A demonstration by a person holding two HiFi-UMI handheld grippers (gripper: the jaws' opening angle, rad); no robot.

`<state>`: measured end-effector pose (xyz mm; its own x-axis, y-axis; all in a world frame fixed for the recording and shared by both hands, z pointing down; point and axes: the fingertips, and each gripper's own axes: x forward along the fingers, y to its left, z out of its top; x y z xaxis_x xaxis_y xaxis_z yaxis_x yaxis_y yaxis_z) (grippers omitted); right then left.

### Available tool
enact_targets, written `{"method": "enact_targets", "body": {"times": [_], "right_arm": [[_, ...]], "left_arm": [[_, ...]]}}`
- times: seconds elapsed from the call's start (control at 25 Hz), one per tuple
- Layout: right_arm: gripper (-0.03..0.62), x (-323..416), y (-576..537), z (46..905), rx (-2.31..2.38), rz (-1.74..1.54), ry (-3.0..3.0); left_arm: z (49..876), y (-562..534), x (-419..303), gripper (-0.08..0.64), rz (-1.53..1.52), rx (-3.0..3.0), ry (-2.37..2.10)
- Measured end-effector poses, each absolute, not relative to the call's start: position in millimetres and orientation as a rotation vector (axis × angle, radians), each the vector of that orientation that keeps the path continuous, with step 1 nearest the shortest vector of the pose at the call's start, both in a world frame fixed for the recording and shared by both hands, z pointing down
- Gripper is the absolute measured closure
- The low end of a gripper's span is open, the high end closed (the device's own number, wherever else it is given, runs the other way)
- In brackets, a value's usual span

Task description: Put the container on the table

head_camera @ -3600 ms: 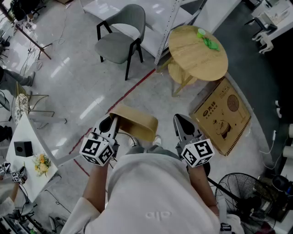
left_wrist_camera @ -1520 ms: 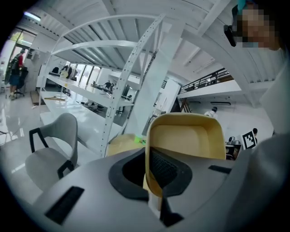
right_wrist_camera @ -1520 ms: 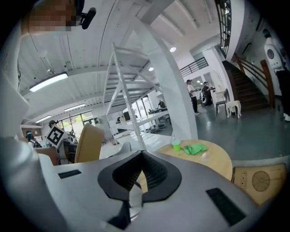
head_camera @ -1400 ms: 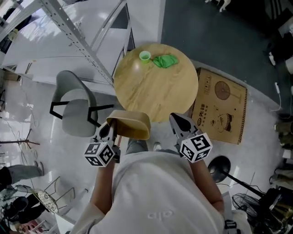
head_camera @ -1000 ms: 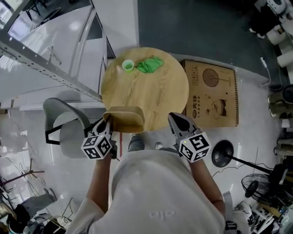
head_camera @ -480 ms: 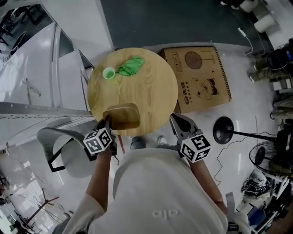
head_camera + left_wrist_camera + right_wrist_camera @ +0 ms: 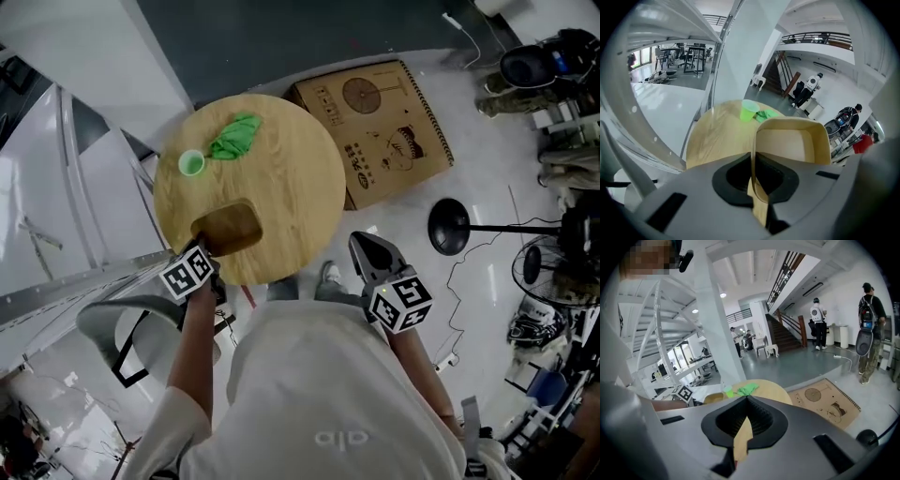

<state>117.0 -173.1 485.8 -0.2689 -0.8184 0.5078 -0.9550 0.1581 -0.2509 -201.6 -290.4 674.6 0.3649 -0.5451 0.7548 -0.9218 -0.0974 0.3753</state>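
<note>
**Container held over the round surface, not yet let go**
The left gripper [image 7: 202,251] had its jaws clamped on the near wall of the wooden container [image 7: 228,228], open side up, probably to set it down flat on the near-left part of the surface [image 7: 291,187]. Whether it touched could not be told. The right gripper [image 7: 369,251] hung off the rim, jaws together and empty, likely just keeping clear. A green cup [image 7: 191,163] and a green cloth [image 7: 234,139] sat at the far side, and a cardboard box [image 7: 375,131] lay on the pale floor.
</note>
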Motion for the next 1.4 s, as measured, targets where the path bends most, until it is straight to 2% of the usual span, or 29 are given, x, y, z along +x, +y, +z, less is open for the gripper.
{"method": "enact_targets", "body": {"times": [0.44, 1.2, 1.28, 1.4], "right_arm": [[0.567, 124.5, -146.3, 491.5, 1.869, 0.809, -2.05], [0.567, 129.8, -124.8, 484.9, 1.89, 0.784, -2.015], [0.566, 129.7, -124.8, 485.2, 1.885, 0.781, -2.02], [0.567, 128.6, -125.9, 485.6, 1.88, 0.777, -2.031]], "left_arm": [[715.8, -334.6, -211.2, 0.541, 0.671, 1.729, -1.281], [753.5, -347.6, -209.8, 0.525, 0.649, 1.592, -1.244], [754.0, -348.2, -211.5, 0.494, 0.646, 1.588, -1.248], [753.0, -349.1, -214.8, 0.382, 0.646, 1.583, -1.258]]}}
